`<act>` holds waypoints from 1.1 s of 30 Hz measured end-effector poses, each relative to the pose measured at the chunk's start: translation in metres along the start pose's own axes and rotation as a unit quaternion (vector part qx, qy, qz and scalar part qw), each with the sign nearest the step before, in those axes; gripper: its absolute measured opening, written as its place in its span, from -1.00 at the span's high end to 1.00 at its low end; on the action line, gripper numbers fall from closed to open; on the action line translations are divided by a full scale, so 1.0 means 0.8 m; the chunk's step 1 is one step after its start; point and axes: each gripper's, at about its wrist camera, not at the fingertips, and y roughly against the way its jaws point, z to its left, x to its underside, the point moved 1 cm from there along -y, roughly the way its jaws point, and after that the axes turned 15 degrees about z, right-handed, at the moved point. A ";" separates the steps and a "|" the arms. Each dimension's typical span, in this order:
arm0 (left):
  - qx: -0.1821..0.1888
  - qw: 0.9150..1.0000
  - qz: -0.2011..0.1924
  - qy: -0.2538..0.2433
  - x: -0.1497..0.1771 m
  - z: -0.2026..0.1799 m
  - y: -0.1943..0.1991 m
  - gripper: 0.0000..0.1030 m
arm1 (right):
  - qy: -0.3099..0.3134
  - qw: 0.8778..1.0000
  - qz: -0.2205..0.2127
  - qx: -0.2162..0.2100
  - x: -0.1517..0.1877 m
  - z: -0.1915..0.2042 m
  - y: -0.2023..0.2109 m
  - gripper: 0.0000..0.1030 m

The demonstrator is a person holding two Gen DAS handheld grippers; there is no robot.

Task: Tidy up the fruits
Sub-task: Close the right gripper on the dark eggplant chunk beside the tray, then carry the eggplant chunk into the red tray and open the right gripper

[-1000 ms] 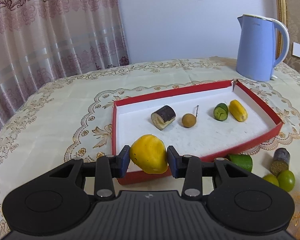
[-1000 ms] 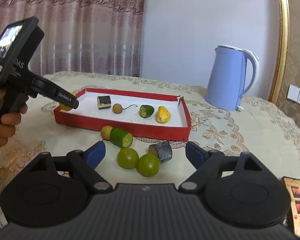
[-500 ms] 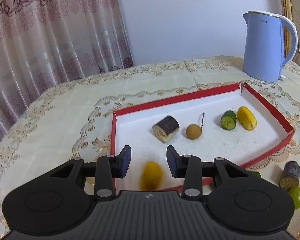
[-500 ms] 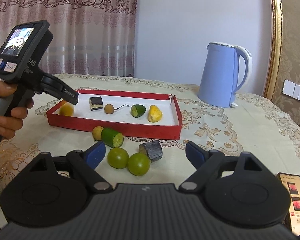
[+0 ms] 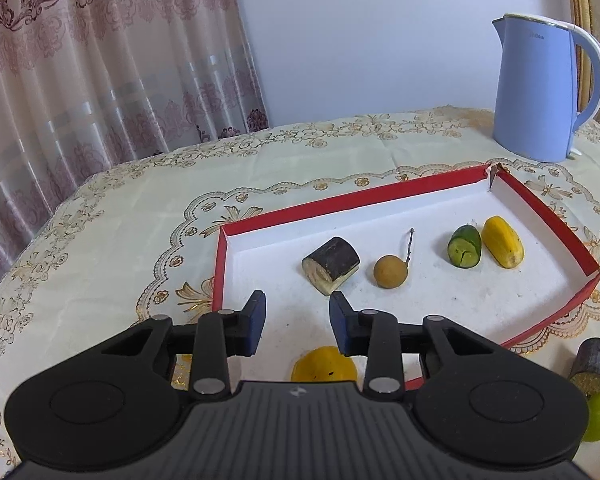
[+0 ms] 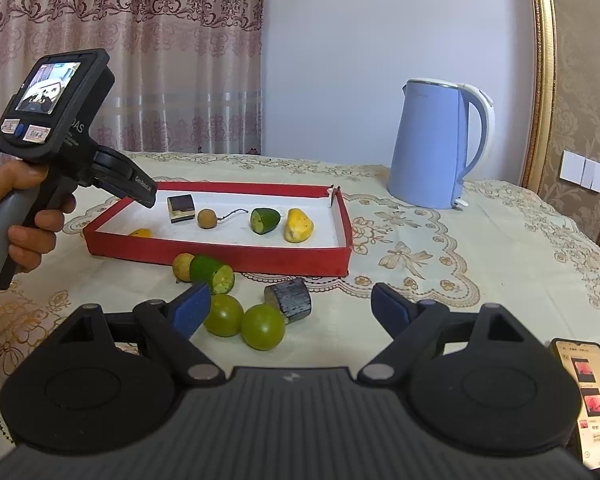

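My left gripper (image 5: 296,322) is open and empty above the near left corner of the red tray (image 5: 340,202). A yellow fruit piece (image 5: 324,364) lies in the tray right below it, also in the right wrist view (image 6: 141,233). The tray holds a dark cane piece (image 5: 332,265), a brown longan (image 5: 389,272), a cucumber piece (image 5: 465,246) and a yellow piece (image 5: 502,241). My right gripper (image 6: 288,312) is open and empty over two green fruits (image 6: 240,320), a dark cane piece (image 6: 289,300), a green cut piece (image 6: 213,274) and a yellowish fruit (image 6: 183,266) on the cloth.
A blue kettle (image 6: 440,148) stands at the back right of the table. A phone (image 6: 586,392) lies at the right front. The left gripper body (image 6: 60,128) is held by a hand at the left. A curtain hangs behind the table.
My left gripper opened and let go of the yellow fruit piece, which dropped into the tray's near left corner. The left gripper rose. The right gripper stayed open.
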 end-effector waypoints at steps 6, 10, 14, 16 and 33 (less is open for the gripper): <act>0.007 1.000 -0.012 0.018 0.013 0.017 0.025 0.33 | 0.007 1.000 0.010 -0.003 -0.007 -0.003 -0.014 -0.44; 0.012 1.000 -0.010 0.017 0.027 0.021 0.034 0.32 | 0.012 1.000 0.026 -0.010 -0.013 -0.006 -0.031 -0.16; 0.019 1.000 -0.008 0.011 0.041 0.018 0.040 0.29 | 0.017 0.999 0.041 -0.017 -0.024 -0.009 -0.051 0.01; 0.018 1.000 -0.011 0.005 0.046 0.015 0.043 0.28 | 0.013 0.998 0.052 -0.024 -0.032 -0.013 -0.063 0.14; 0.004 1.000 -0.021 -0.009 0.057 0.012 0.049 0.11 | 0.034 0.989 0.125 -0.074 -0.059 -0.020 -0.118 0.38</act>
